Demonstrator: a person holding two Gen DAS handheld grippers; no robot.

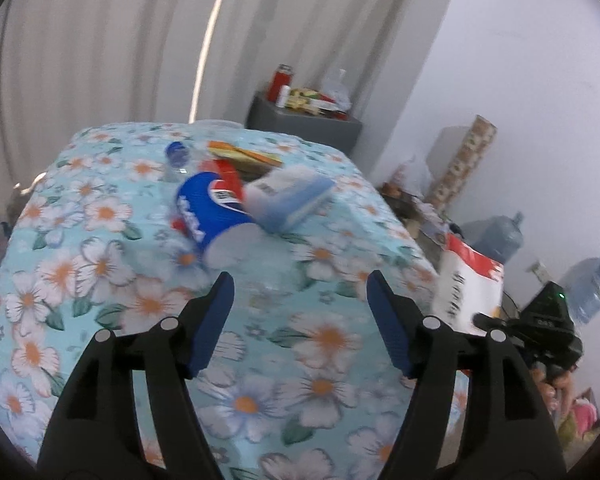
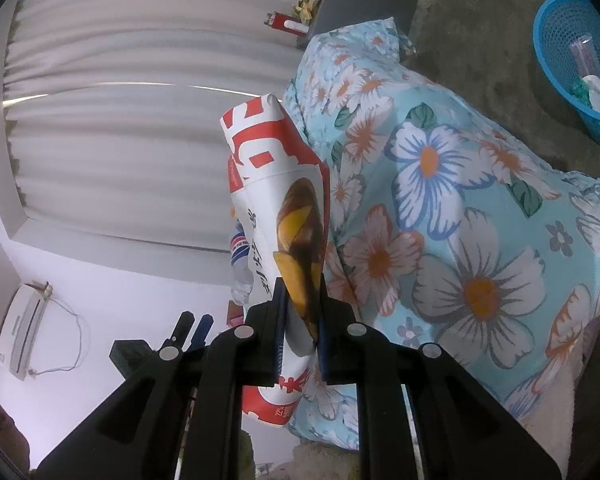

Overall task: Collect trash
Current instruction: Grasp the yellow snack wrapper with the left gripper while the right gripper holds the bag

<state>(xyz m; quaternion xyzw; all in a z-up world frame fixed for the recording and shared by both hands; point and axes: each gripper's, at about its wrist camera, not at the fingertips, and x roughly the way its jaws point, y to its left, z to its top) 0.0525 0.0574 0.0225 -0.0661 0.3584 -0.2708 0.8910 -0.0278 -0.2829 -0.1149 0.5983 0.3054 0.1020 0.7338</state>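
Note:
In the left wrist view my left gripper (image 1: 300, 300) is open and empty above the floral cloth (image 1: 100, 280). Just beyond its tips lies a blue Pepsi paper cup (image 1: 212, 212) on its side, next to a blue-and-white carton (image 1: 288, 200), a plastic bottle with a blue cap (image 1: 177, 154) and flat colourful wrappers (image 1: 244, 154). My right gripper (image 2: 302, 312) is shut on a red-and-white snack box (image 2: 280, 200) and holds it in the air beside the table; this box also shows in the left wrist view (image 1: 468, 292).
A blue plastic basket (image 2: 556, 64) with some trash stands on the floor at the upper right of the right wrist view. A grey cabinet (image 1: 304, 128) with bottles stands behind the table. Water jugs (image 1: 500, 236) stand by the wall.

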